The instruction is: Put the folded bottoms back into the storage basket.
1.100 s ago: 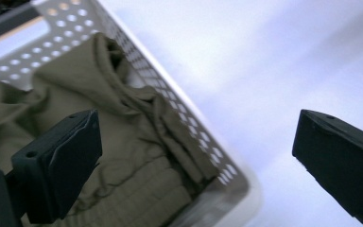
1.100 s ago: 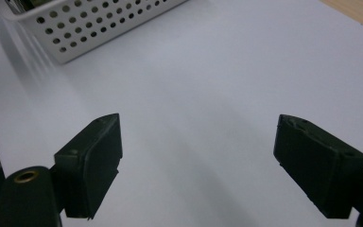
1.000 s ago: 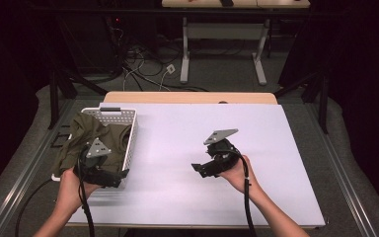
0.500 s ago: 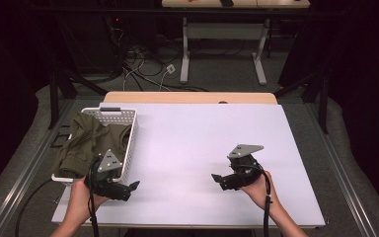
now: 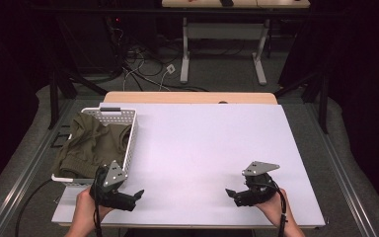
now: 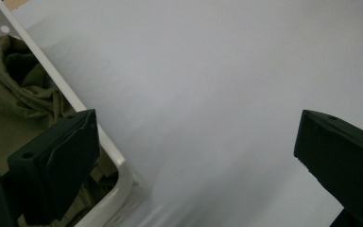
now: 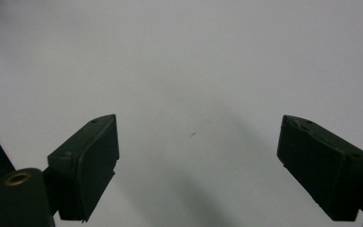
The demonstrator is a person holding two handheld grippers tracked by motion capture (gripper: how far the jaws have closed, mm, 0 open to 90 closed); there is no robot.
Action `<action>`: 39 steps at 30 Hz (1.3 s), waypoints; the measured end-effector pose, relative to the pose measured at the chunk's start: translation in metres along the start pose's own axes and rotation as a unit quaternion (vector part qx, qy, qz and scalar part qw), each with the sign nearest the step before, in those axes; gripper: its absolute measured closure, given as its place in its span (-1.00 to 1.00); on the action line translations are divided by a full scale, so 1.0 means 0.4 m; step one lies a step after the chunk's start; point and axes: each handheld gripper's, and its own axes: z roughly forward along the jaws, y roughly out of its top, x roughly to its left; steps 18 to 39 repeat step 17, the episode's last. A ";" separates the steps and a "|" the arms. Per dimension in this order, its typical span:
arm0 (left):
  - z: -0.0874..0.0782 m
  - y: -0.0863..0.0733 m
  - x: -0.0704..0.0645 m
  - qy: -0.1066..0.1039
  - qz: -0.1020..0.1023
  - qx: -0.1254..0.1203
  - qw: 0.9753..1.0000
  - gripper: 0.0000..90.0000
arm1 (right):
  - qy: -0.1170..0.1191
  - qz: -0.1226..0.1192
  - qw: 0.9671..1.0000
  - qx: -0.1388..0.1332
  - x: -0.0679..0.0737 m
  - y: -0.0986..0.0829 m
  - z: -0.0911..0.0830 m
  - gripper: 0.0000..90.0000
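Two handheld grippers low over the near edge of a white table (image 5: pixel 212 148), both empty. Left gripper (image 5: pixel 137 194) at the near left, just beside the near right corner of a white perforated basket (image 5: pixel 109 115), its tips aimed right across the bare tabletop. In the left gripper view, jaws spread wide — one black jaw over the basket's white rim (image 6: pixel 99 137), the other far off to the right over plain white surface, nothing between them. Right gripper (image 5: pixel 230 194) at the near right, well apart from the left one, tips aimed left toward the table's middle; grey three-cornered plate riding on top of it. In the right gripper view, jaws likewise spread wide over bare white table, gripping nothing.

Olive-green garment (image 5: pixel 89 145) bunched inside the basket at the left side of the table, filling most of it and spilling slightly over the left rim. Same cloth seen in the left gripper view as crumpled folds (image 6: pixel 14 90) inside the basket wall, near the left jaw — touching or not, cannot tell. A hand (image 5: pixel 86 212) behind the left gripper, another (image 5: pixel 274 210) behind the right, both coming in from the near edge.
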 end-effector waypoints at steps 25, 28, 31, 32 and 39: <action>0.003 -0.042 -0.040 0.002 0.018 -0.016 1.000 -0.98 | -0.027 0.001 1.000 -0.005 0.003 -0.072 -0.026 -0.74; 0.003 -0.042 -0.040 0.002 0.018 -0.016 1.000 -0.98 | -0.027 0.001 1.000 -0.005 0.003 -0.072 -0.026 -0.74; 0.003 -0.042 -0.040 0.002 0.018 -0.016 1.000 -0.98 | -0.027 0.001 1.000 -0.005 0.003 -0.072 -0.026 -0.74; 0.003 -0.042 -0.040 0.002 0.018 -0.016 1.000 -0.98 | -0.027 0.001 1.000 -0.005 0.003 -0.072 -0.026 -0.74; 0.003 -0.042 -0.040 0.002 0.018 -0.016 1.000 -0.98 | -0.027 0.001 1.000 -0.005 0.003 -0.072 -0.026 -0.74</action>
